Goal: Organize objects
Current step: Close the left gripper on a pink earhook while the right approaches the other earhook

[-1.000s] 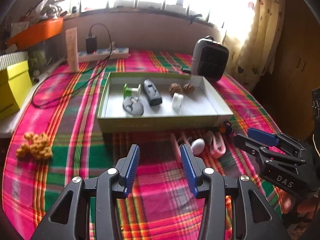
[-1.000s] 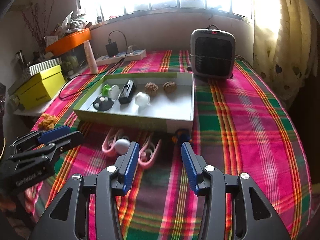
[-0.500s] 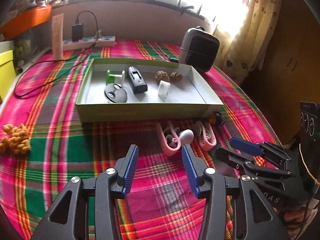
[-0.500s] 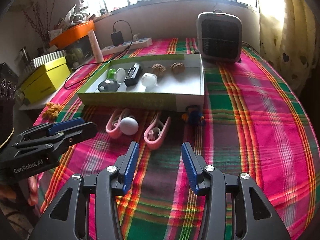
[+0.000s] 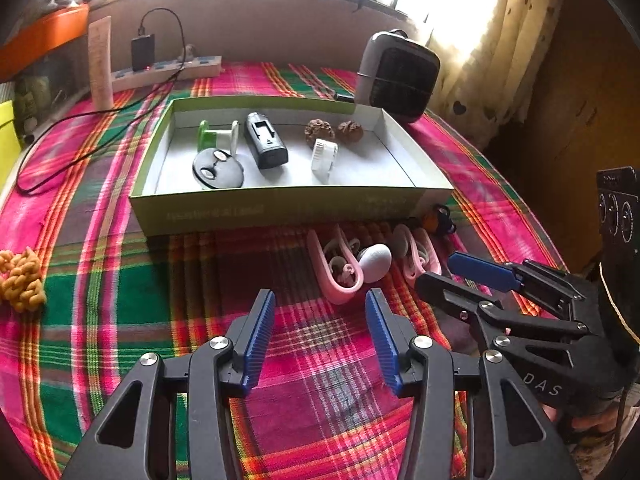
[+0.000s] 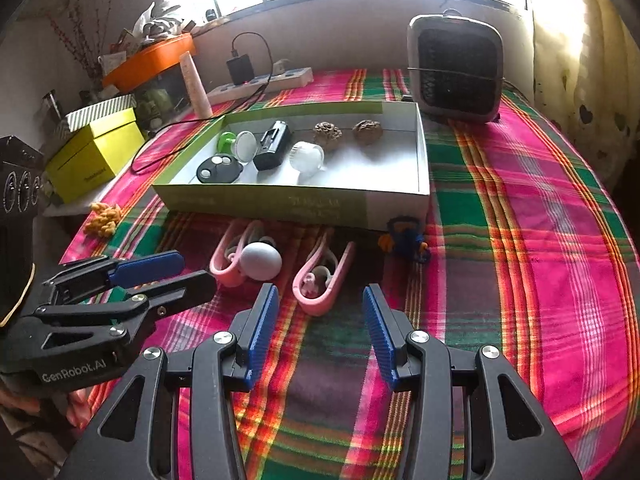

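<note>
Left wrist view:
left gripper: its fingers are spreading, nothing is between them; it hangs over the plaid cloth near the front edge of the worktop.
right gripper: seen at the right side, fingers apart, nothing between them.
box: in the middle of the worktop; inside lie a green spool, a round black fob, a black block, a white cap and two walnuts.
pink clip: on the cloth just in front of the box, touching a white egg.
yellow lump: near the left edge.

Right wrist view:
right gripper: fingers spread and empty, just before the second pink clip.
left gripper: at the left side, fingers apart.
blue toy: touching the box front near its right corner.
heater: behind the box, toward the far edge.
yellow carton: beside the left edge.
</note>
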{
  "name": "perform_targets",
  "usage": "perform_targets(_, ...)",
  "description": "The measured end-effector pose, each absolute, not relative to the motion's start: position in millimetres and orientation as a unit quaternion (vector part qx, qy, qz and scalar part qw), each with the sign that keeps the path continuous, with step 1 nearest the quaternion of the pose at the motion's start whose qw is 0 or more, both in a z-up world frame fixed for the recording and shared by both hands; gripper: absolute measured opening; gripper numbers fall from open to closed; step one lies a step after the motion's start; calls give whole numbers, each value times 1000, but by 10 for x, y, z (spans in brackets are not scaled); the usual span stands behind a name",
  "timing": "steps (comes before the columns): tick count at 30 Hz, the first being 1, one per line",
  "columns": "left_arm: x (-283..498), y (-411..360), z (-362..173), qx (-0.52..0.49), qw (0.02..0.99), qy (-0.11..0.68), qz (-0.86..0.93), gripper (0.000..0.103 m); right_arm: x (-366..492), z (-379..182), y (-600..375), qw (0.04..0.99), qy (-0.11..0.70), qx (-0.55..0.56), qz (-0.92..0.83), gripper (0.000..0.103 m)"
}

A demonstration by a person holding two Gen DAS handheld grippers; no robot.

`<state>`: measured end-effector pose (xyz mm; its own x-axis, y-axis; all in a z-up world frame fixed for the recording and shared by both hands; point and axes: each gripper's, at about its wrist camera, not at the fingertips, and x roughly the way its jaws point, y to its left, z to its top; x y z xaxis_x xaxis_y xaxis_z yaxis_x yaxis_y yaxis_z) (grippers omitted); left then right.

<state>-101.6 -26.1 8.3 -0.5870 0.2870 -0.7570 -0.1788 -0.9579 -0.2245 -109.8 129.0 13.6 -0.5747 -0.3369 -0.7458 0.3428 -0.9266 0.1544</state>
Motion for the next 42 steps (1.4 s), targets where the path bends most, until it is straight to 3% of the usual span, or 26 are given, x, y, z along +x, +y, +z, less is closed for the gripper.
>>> perform_targets(42,-1370,-252,42,-442,114,-8,890,46,-1311,81,1198,152,78,428,-887,46)
